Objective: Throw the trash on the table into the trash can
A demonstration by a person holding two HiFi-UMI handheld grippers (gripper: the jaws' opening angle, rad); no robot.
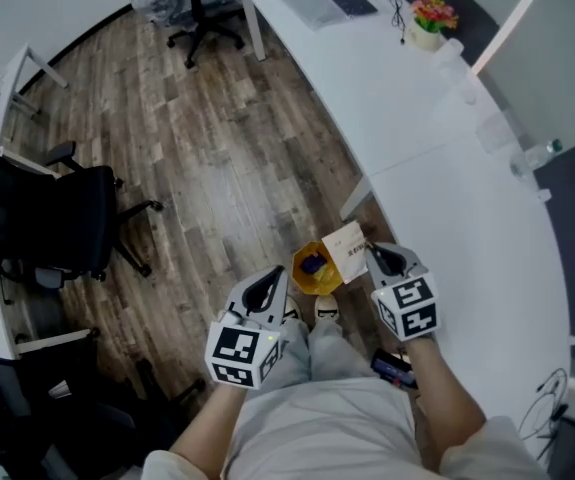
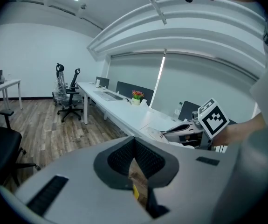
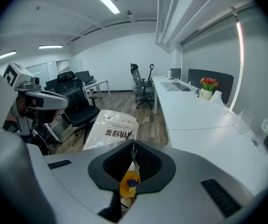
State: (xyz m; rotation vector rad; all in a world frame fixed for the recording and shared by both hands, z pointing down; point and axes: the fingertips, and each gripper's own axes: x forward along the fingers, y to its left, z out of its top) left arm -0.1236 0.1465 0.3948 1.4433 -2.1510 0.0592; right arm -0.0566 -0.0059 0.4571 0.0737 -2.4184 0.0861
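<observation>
The left gripper (image 2: pixel 134 143) is hanging with its jaws pressed together, and nothing is in them. The right gripper (image 3: pixel 133 147) is pinching the edge of a white packet (image 3: pixel 111 129). The packet is hanging over the yellow trash can (image 1: pixel 315 268) on the floor. The white table (image 1: pixel 467 198) is standing just beside it.

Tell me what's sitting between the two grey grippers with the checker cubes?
In the head view, a small round yellow trash can sits between the left gripper and right gripper, which pinches a white printed packet by its rim.
</observation>
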